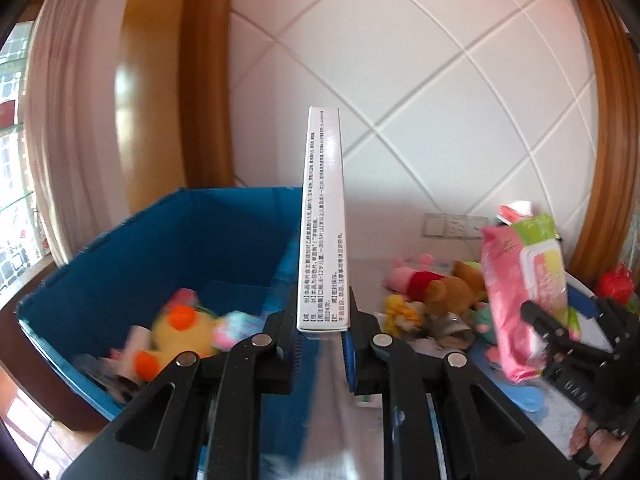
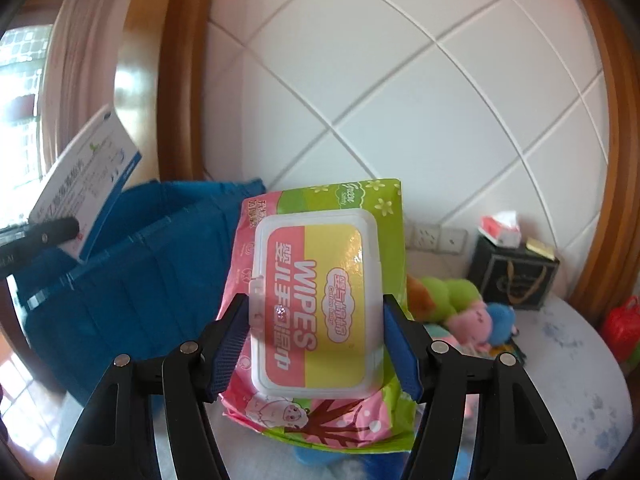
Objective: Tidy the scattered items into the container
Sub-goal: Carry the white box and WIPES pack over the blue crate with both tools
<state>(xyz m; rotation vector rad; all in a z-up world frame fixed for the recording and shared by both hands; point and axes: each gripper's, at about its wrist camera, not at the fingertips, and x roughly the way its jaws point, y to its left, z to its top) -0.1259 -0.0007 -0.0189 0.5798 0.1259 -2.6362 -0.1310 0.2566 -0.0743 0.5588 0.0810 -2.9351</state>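
My left gripper (image 1: 323, 330) is shut on a white medicine box (image 1: 324, 216), held upright beside the right wall of the blue storage bin (image 1: 120, 264). The bin holds a yellow duck plush (image 1: 180, 330) and other small items. My right gripper (image 2: 316, 344) is shut on a pink and green wipes pack (image 2: 320, 292), lifted above the table to the right of the bin (image 2: 132, 272). The wipes pack (image 1: 520, 288) and right gripper (image 1: 560, 332) show at the right of the left wrist view. The medicine box (image 2: 86, 176) shows at the left of the right wrist view.
Plush toys (image 1: 432, 292) lie scattered on the white table (image 2: 572, 360), including a pink and blue one (image 2: 484, 320). A dark gift bag (image 2: 512, 276) with a tissue box (image 2: 502, 230) on it stands at the back. A red item (image 2: 622, 328) sits far right.
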